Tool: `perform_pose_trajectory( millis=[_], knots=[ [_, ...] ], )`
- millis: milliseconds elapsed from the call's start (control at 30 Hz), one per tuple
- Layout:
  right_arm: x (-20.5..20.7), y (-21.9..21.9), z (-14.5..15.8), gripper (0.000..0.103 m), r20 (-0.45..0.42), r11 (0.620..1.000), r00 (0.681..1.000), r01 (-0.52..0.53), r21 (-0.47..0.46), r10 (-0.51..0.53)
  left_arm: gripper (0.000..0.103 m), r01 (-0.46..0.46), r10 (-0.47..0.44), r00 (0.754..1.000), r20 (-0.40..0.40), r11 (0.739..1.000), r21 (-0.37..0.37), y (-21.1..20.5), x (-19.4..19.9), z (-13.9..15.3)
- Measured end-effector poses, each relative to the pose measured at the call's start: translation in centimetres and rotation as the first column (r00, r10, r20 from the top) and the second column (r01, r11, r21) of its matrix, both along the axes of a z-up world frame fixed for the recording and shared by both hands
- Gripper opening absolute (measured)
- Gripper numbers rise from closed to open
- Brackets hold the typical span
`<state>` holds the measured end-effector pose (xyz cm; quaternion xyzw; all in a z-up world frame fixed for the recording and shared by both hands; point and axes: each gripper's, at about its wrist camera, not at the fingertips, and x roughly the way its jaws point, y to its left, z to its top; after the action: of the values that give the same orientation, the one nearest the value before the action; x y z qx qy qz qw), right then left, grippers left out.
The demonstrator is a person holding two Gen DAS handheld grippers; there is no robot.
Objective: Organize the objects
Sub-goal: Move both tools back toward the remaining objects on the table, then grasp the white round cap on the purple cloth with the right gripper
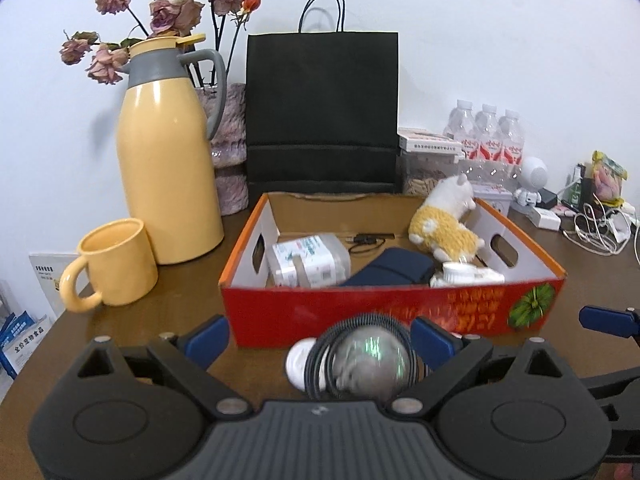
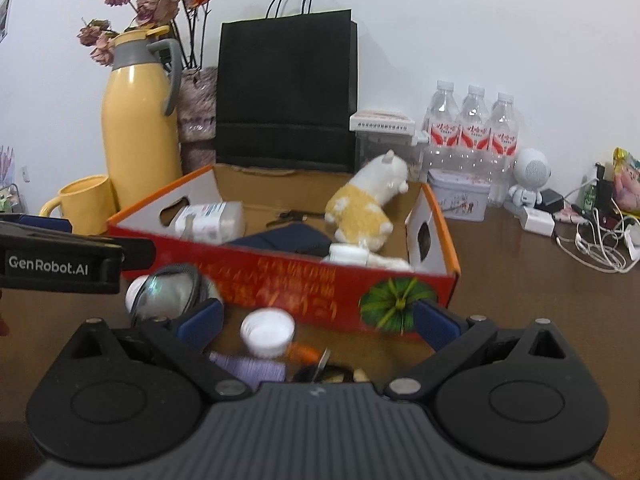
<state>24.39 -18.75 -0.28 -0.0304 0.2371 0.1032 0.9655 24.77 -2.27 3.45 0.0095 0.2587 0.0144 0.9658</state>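
Standing at the nine o'clock edge of the brown table (image 1: 180, 300), a yellow mug (image 1: 116, 268) sits with its handle turned toward the camera, touching or just in front of a tall yellow thermos jug (image 1: 168, 168) with a grey collar. Dried roses (image 1: 160, 12) rise behind the jug at eleven o'clock. At twelve o'clock a black paper bag (image 1: 322, 112) stands upright against the wall, directly behind a red cardboard box (image 1: 380, 312) with orange rims.

Inside the box: a clear plastic container (image 1: 308, 260) at the left, a dark blue case (image 1: 384, 272) in the middle, a yellow-and-white plush toy (image 1: 444, 220) tilted against the right wall, and a white item (image 1: 464, 276) near the front right corner.

The left gripper (image 1: 320, 340) has its jaws closed about a blurred, shiny round object (image 1: 368, 364) wrapped with a dark coiled cord, held in front of the box's front wall at six o'clock.

The right gripper (image 2: 316, 324) has its jaws spread wide and holds nothing; between them on the table lie a white cap (image 2: 267, 330), a purple thread spool (image 2: 250, 370) and an orange item (image 2: 302, 351).

At two o'clock stand three water bottles (image 1: 488, 136), a white round-headed figure (image 1: 532, 180) and tangled white cables (image 1: 596, 228).
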Motion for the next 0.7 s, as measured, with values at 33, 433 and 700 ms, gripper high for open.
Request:
perform_pose_trajectory(
  millis=[33,433,700],
  knots=[
    [-0.5,0.0,-0.2,0.103,-0.003,1.0,1.0,-0.002,-0.002,0.002,0.097,0.0,0.0,1.0,-0.001,1.0,0.005,0.0,-0.5,-0.2],
    [-4.3,0.7,-2.2,0.103,-0.028,0.999,0.999,-0.027,-0.041,0.026,0.098,0.008,-0.007,0.999,-0.048,1.0,0.02,1.6,-3.9,-2.9],
    [-5.1,1.3,-3.1,0.103,-0.057,0.998,0.998,-0.039,-0.047,0.036,0.098,0.011,-0.011,0.998,-0.061,1.0,-0.001,3.2,-4.8,-3.5]
  ],
)
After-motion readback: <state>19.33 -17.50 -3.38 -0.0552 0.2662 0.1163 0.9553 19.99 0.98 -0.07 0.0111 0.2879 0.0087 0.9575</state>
